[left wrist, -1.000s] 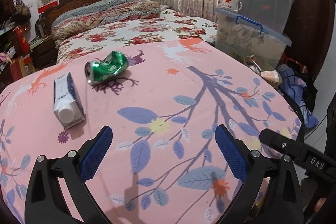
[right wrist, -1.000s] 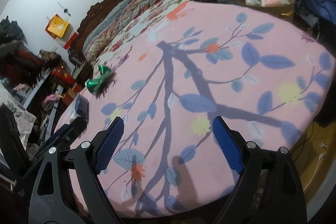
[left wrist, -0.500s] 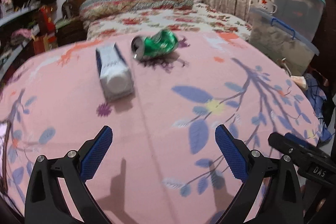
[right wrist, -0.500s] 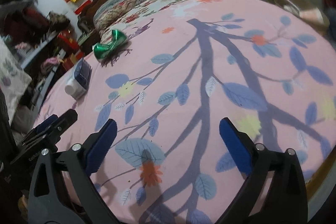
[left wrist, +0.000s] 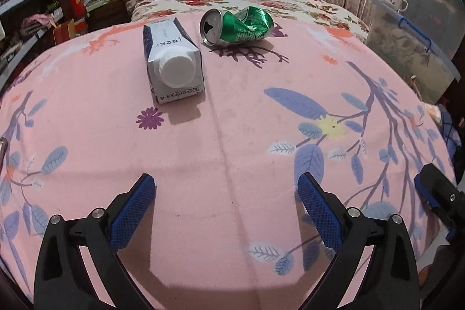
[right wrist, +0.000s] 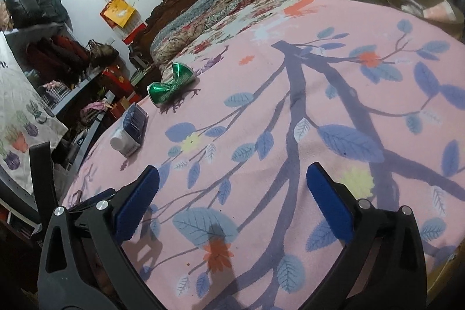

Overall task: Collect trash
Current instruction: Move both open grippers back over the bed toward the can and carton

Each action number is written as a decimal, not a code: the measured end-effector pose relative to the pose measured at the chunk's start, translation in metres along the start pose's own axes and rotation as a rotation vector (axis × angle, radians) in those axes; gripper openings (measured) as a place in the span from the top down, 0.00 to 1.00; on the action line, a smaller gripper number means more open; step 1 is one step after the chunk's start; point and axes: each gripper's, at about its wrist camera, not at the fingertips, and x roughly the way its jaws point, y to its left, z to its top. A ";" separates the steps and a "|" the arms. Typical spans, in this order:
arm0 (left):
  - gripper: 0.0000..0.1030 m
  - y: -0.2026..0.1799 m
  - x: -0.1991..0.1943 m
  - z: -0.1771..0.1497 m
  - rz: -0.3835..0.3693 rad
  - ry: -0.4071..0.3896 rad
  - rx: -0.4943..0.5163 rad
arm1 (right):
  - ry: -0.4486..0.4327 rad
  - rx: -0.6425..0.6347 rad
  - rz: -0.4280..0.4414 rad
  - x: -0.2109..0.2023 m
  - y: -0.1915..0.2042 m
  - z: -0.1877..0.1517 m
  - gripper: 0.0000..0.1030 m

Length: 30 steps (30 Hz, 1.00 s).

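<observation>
On the pink table cover [left wrist: 232, 141], printed with blue leaves and dark branches, lies a white-capped carton [left wrist: 171, 60] on its side, its cap turned toward the left gripper [left wrist: 225, 202]. Just beside the carton, on its far right and apart from it, a crushed green can [left wrist: 237, 25] rests on its side with its open top facing the carton. The left gripper hangs over the cover on the near side of the carton, jaws spread wide, with only cloth between them. From the right wrist view, the right gripper [right wrist: 232, 193] also stands wide and holds nothing, well apart from the carton [right wrist: 130, 132], which lies up and to its left, with the can [right wrist: 171, 84] beyond the carton
</observation>
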 end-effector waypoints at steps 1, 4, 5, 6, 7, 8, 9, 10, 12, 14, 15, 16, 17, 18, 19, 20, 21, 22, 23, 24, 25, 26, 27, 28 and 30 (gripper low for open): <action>0.08 0.000 0.000 0.000 0.002 0.003 0.005 | -0.003 0.000 0.001 0.000 0.000 0.000 0.03; 0.08 0.001 0.000 -0.001 -0.005 0.008 0.022 | -0.017 0.001 0.002 0.001 -0.002 0.001 0.03; 0.08 0.000 0.001 -0.001 -0.003 0.010 0.034 | -0.023 0.001 0.001 0.002 -0.002 0.001 0.03; 0.08 -0.001 0.002 -0.001 -0.002 0.012 0.041 | -0.028 0.000 -0.002 0.002 -0.001 0.001 0.03; 0.08 -0.001 0.002 -0.001 -0.003 0.014 0.047 | -0.031 -0.002 -0.005 0.002 -0.001 0.001 0.03; 0.08 0.000 0.002 -0.001 -0.008 0.014 0.049 | -0.035 -0.005 -0.007 0.002 -0.002 0.001 0.03; 0.08 0.001 0.002 -0.001 -0.016 0.011 0.044 | -0.040 -0.006 -0.010 0.003 -0.001 0.001 0.03; 0.08 0.003 0.001 -0.001 -0.026 0.007 0.039 | -0.042 -0.006 -0.013 0.003 -0.002 0.001 0.03; 0.08 0.003 0.000 -0.001 -0.035 0.009 0.042 | -0.042 -0.005 -0.014 0.003 -0.002 0.002 0.03; 0.08 0.007 -0.002 -0.001 -0.056 0.008 0.025 | -0.038 -0.003 -0.012 0.004 -0.003 0.003 0.03; 0.08 0.009 -0.003 -0.001 -0.065 0.007 0.015 | -0.035 -0.002 -0.010 0.004 -0.004 0.004 0.03; 0.08 0.011 -0.003 0.000 -0.076 0.007 0.004 | -0.033 -0.001 -0.009 0.004 -0.004 0.004 0.03; 0.08 0.012 -0.004 0.001 -0.079 0.009 0.001 | -0.029 0.002 -0.008 0.005 -0.004 0.005 0.03; 0.08 0.012 -0.003 0.002 -0.079 0.010 0.001 | -0.023 0.004 -0.013 0.005 -0.004 0.006 0.03; 0.08 0.012 -0.003 0.003 -0.075 0.009 0.002 | -0.014 0.000 -0.024 0.006 -0.002 0.007 0.03; 0.08 0.014 -0.003 0.004 -0.070 0.004 0.004 | -0.005 -0.008 -0.038 0.007 0.000 0.007 0.03; 0.08 0.017 -0.003 0.006 -0.067 -0.005 0.005 | 0.004 -0.015 -0.050 0.008 0.002 0.008 0.03; 0.08 0.020 -0.004 0.008 -0.066 -0.018 0.003 | 0.014 -0.020 -0.069 0.010 0.005 0.009 0.03; 0.08 0.024 -0.006 0.011 -0.064 -0.034 0.000 | 0.021 -0.022 -0.090 0.012 0.009 0.010 0.03; 0.08 0.028 -0.009 0.013 -0.061 -0.050 -0.002 | 0.029 -0.022 -0.095 0.015 0.012 0.011 0.03; 0.08 0.033 -0.014 0.017 -0.059 -0.076 -0.003 | 0.036 -0.022 -0.095 0.017 0.014 0.011 0.03; 0.08 0.037 -0.018 0.020 -0.054 -0.101 -0.001 | 0.042 -0.026 -0.099 0.021 0.019 0.013 0.03; 0.08 0.041 -0.021 0.023 -0.048 -0.118 0.000 | 0.042 -0.033 -0.101 0.022 0.022 0.013 0.04; 0.08 0.046 -0.024 0.026 -0.042 -0.135 0.000 | 0.038 -0.057 -0.104 0.026 0.032 0.016 0.05; 0.08 0.058 -0.029 0.032 -0.038 -0.165 -0.008 | 0.037 -0.095 -0.105 0.031 0.046 0.018 0.07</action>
